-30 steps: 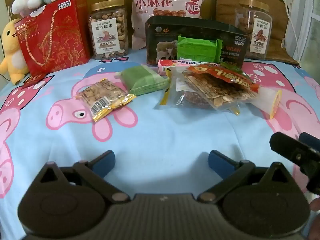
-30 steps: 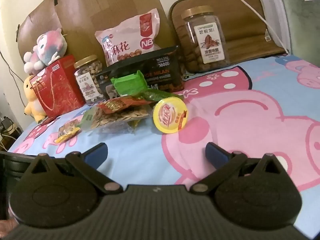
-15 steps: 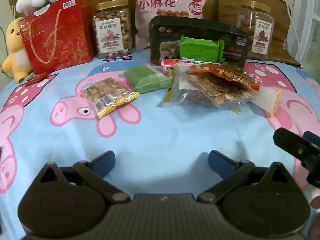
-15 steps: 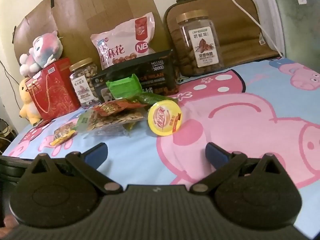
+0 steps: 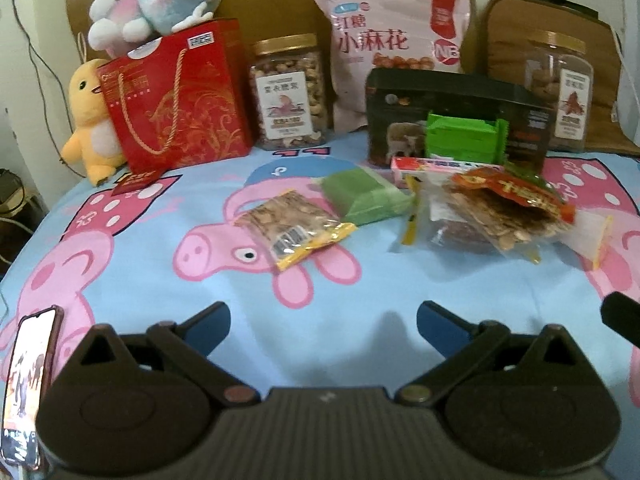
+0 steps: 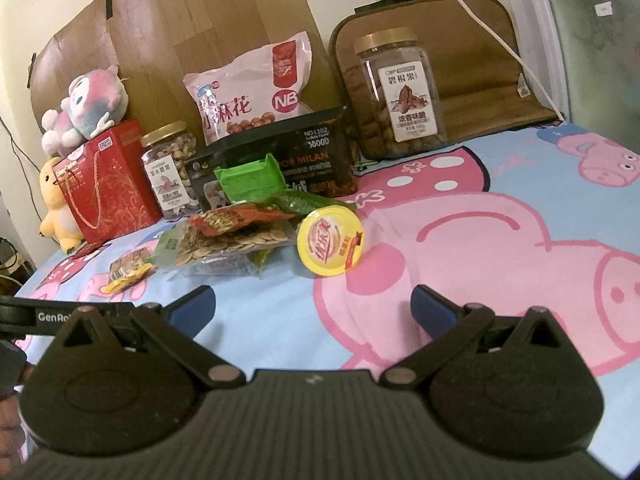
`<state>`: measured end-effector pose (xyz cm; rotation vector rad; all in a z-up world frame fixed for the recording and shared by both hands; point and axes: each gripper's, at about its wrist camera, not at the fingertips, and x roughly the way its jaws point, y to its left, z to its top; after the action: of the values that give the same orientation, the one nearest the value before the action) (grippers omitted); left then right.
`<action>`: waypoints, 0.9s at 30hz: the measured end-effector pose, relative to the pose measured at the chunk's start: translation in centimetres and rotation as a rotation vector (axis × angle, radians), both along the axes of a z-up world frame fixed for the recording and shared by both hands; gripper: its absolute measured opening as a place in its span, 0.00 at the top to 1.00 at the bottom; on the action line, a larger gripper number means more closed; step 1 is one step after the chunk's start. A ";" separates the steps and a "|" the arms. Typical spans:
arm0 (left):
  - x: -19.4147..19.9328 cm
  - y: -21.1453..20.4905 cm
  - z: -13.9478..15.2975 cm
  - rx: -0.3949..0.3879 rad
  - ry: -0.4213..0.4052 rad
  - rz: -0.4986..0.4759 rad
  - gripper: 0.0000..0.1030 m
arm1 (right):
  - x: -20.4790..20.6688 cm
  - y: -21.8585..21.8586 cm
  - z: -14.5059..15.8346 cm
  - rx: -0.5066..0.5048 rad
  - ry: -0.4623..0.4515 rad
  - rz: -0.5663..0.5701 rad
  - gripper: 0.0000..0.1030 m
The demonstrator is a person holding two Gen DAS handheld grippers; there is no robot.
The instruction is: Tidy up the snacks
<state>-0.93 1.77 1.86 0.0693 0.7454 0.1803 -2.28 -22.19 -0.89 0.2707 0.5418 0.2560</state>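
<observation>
My left gripper [image 5: 323, 320] and right gripper [image 6: 312, 304] both stand with fingers apart, holding nothing. The loose snacks lie at 12 o'clock: nut packet [image 5: 294, 228], seed bag [image 6: 224, 240], yellow cup [image 6: 330, 245]. Recommended: take the outermost item first, low approach, centred

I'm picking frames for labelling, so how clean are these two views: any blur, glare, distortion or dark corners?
Left wrist view: soft throughout, print on the pink snack bag smeared, the phone screen blown out bright, fisheye bending the edges, corners vignetted. Right wrist view: sharper, the pecan jar label legible, mild glare on the yellow cup lid, the same barrel distortion.
</observation>
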 end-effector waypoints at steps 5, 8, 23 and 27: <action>0.1 0.5 -0.1 0.002 -0.005 0.023 0.00 | -0.1 0.1 0.1 -0.008 -0.005 0.000 0.00; 0.2 0.9 -0.2 0.001 -0.006 0.038 0.00 | -0.1 0.1 0.1 -0.007 -0.005 0.001 0.00; 0.8 3.0 0.4 -0.013 -0.052 0.041 0.00 | -0.6 1.0 0.5 -0.057 -0.050 0.041 0.07; 1.4 3.4 0.8 0.010 -0.069 0.022 0.01 | -0.4 2.0 1.2 -0.121 -0.096 0.080 0.21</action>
<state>0.50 5.13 2.62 0.0639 0.6762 0.2067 -2.65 -20.23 0.26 0.1193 0.4720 0.3109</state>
